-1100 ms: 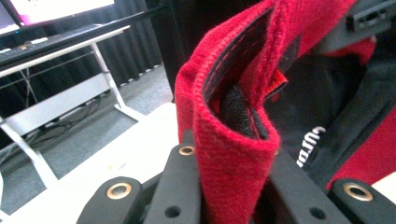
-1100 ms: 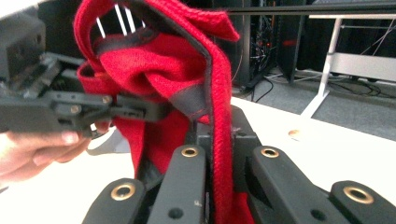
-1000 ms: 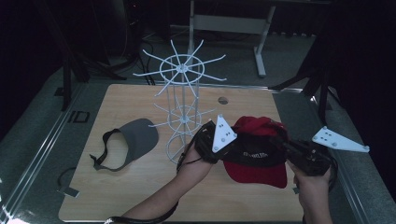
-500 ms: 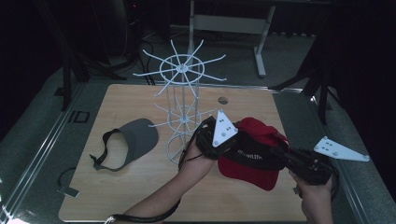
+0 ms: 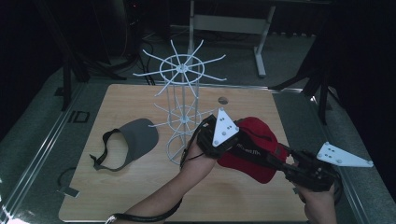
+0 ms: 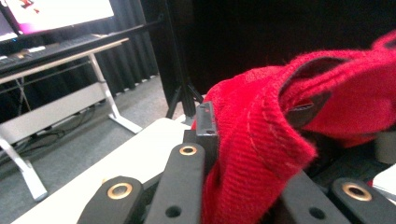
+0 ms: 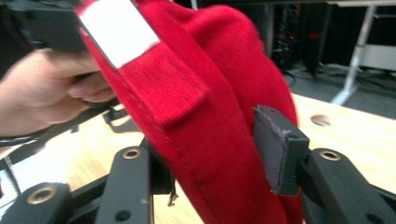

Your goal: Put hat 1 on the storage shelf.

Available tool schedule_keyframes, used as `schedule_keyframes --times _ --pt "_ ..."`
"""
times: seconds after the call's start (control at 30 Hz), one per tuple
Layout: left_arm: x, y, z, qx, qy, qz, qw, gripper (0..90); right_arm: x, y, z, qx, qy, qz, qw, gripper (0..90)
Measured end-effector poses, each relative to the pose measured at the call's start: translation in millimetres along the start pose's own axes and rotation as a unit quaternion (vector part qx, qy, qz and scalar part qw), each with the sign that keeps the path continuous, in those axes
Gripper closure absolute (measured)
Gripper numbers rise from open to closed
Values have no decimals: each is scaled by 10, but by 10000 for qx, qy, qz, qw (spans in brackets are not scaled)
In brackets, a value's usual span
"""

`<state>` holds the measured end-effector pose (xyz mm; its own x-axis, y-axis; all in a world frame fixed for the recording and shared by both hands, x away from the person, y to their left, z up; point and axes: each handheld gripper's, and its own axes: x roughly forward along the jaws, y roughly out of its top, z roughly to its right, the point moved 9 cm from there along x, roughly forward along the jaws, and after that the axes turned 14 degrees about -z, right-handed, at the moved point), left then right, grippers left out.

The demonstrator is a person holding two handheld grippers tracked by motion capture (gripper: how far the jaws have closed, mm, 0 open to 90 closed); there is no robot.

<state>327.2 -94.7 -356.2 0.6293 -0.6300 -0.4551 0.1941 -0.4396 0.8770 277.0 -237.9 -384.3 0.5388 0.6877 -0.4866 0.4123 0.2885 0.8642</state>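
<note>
We hold the red cap (image 5: 254, 149) off the table (image 5: 140, 196) beside the rack (image 5: 183, 112). Our left gripper (image 6: 243, 154) pinches its fabric; our right gripper (image 7: 210, 154) clamps its other side.

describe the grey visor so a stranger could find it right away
Start at the white wire rack standing mid-table. To its left the grey visor lies flat on the wood, strap curling left. It is open-topped and untouched, unlike the red cap held right of the rack.
</note>
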Motion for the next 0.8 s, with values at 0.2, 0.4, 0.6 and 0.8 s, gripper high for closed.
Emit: schedule_keyframes --times 0.2,0.4,0.6,0.8 --pt "-12 17 24 -11 -52 44 10000 873 -67 67 -160 -334 322 71 9989 439" --pt "-7 -16 47 53 -129 -2 9999 873 -162 165 -319 -611 623 252 9959 407" --pt "-42 -72 42 188 -265 -15 9995 872 -240 259 -263 -654 495 486 9954 480" --pt "-85 -207 50 416 -757 -123 9962 871 -18 248 -127 -688 91 61 9976 534"
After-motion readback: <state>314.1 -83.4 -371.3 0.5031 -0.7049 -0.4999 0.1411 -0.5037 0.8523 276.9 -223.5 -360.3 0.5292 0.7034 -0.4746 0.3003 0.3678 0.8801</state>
